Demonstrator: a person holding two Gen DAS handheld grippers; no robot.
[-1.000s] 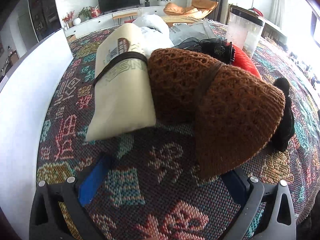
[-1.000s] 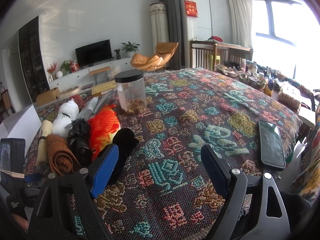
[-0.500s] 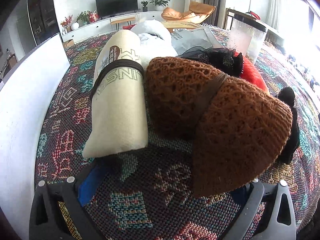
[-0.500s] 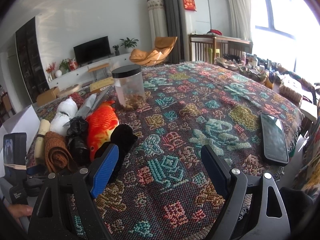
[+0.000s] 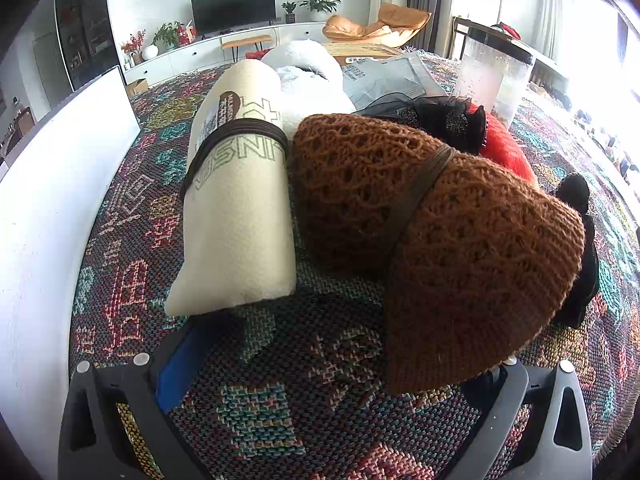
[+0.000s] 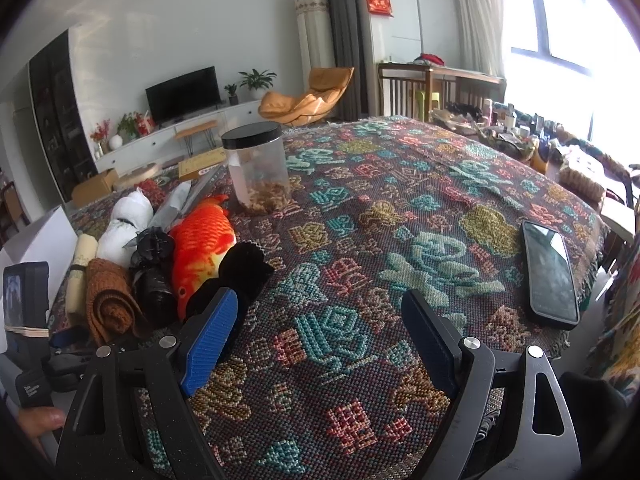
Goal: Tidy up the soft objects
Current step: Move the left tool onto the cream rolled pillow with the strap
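A row of soft things lies on the patterned tablecloth. A cream rolled towel [image 5: 240, 208] with a brown band lies beside a brown knitted roll [image 5: 448, 248], also banded. Behind them are a white plush [image 5: 312, 72], a black net bundle [image 5: 448, 120], an orange fish plush [image 6: 204, 244] and a black plush [image 6: 240, 272]. My left gripper [image 5: 332, 372] is open, low on the cloth, its fingers reaching under the near ends of the towel and the knitted roll. My right gripper [image 6: 316, 340] is open and empty above the cloth, to the right of the row.
A white box wall [image 5: 44, 208] stands close on the left of the towel. A clear jar with a black lid [image 6: 258, 168] stands behind the fish. A phone [image 6: 550, 276] lies near the cloth's right edge. Clutter lines the far right side.
My left gripper has moved forward, so the towel and the knitted roll now overlap its fingertips. My right gripper has barely shifted and stays open.
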